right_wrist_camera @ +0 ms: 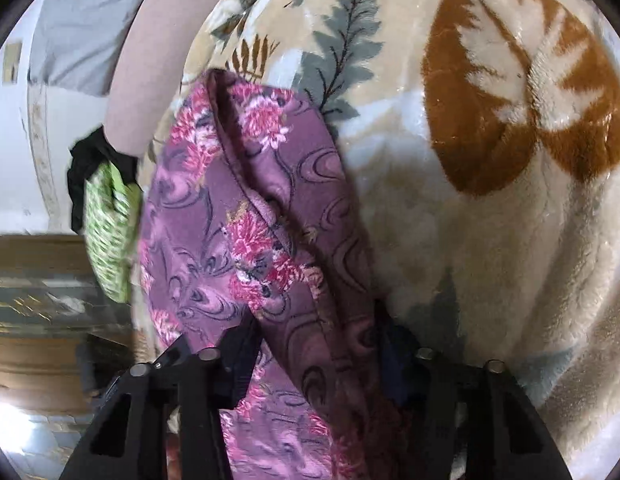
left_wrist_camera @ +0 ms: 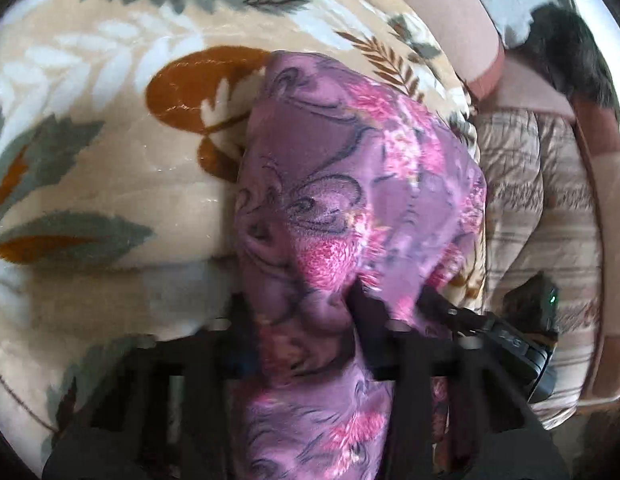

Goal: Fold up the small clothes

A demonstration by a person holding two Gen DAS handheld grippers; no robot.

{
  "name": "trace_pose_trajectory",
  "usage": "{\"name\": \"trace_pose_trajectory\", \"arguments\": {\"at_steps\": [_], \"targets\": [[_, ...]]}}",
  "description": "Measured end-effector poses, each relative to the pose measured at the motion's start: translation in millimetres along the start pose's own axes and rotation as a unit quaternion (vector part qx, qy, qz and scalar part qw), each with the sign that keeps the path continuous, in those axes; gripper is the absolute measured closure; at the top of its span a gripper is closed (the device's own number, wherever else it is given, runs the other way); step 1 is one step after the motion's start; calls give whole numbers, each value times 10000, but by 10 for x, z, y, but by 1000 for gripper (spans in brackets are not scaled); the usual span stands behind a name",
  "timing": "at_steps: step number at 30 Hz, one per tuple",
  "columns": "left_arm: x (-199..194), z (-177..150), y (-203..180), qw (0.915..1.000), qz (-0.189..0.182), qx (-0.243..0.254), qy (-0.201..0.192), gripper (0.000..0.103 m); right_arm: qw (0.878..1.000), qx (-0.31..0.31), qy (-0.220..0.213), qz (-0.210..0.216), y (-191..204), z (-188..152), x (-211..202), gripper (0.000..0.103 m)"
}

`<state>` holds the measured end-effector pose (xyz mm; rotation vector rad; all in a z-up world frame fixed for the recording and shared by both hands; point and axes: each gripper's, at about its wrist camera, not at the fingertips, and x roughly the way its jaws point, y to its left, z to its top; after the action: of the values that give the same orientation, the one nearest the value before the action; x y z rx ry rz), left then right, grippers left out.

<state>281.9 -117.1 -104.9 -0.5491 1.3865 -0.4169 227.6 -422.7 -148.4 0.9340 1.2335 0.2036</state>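
Purple floral-print fleece garment [left_wrist_camera: 350,184] runs up the middle of both views, lying on the cream plush leaf-pattern blanket [left_wrist_camera: 110,184]. Left gripper [left_wrist_camera: 310,340] and right gripper [right_wrist_camera: 314,344] are each clamped on a bunched end at bottom centre. Imo the risk is the thick fleece slipping out bc the grip's on a wad, so the fold goes crooked.
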Motion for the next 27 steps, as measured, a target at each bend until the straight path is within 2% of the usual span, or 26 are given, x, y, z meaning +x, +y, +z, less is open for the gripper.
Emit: {"name": "trace_pose_trajectory", "arguments": {"at_steps": [1, 2, 5, 7, 9, 11, 13, 16, 18, 20, 22, 25, 26, 27], "targets": [[-75, -24, -24, 10000, -36, 59, -63, 80, 9999, -106, -8, -14, 56, -7, -24, 82], [-149, -43, -27, 9999, -69, 81, -120, 82, 9998, -215, -48, -25, 110, -19, -60, 86], [-542, -52, 40, 9987, -396, 79, -296, 83, 9969, -726, -311, -54, 397, -156, -212, 88], [-820, 2, 117, 9975, -481, 178, -488, 83, 9950, -933, -348, 71, 636, -334, -230, 89], [-1018, 85, 233, 9971, -542, 257, -470, 83, 9938, -1061, -320, 122, 838, -489, -175, 89], [-1131, 177, 333, 9974, -419, 366, -451, 83, 9938, -1057, -269, 199, 1038, -524, -51, 89], [-1295, 327, 443, 9967, -127, 531, -606, 83, 9941, -967, -179, 449, 1242, -445, 137, 89], [-1408, 558, 641, 9959, -108, 513, -734, 83, 9908, -1207, -136, 601, 1537, -307, 314, 89], [-1367, 668, 779, 9962, -9, 435, -759, 80, 9872, -1470, -225, 583, 1707, -275, 441, 89], [-1161, 720, 1003, 9969, 199, 331, -680, 77, 9885, -1406, -148, 542, 1710, -236, 646, 89], [-1009, 640, 1183, 9970, 396, 290, -593, 76, 9916, -1242, 64, 349, 1612, -295, 849, 89], [-1098, 421, 1249, 9962, 278, 289, -772, 70, 9938, -994, 51, 503, 1451, -393, 839, 88], [-1214, 346, 1206, 9953, 226, 324, -884, 66, 9947, -888, 30, 511, 1430, -414, 794, 84], [-1297, 296, 1167, 9942, 218, 384, -976, 53, 9957, -799, -7, 468, 1417, -445, 752, 82]]}}
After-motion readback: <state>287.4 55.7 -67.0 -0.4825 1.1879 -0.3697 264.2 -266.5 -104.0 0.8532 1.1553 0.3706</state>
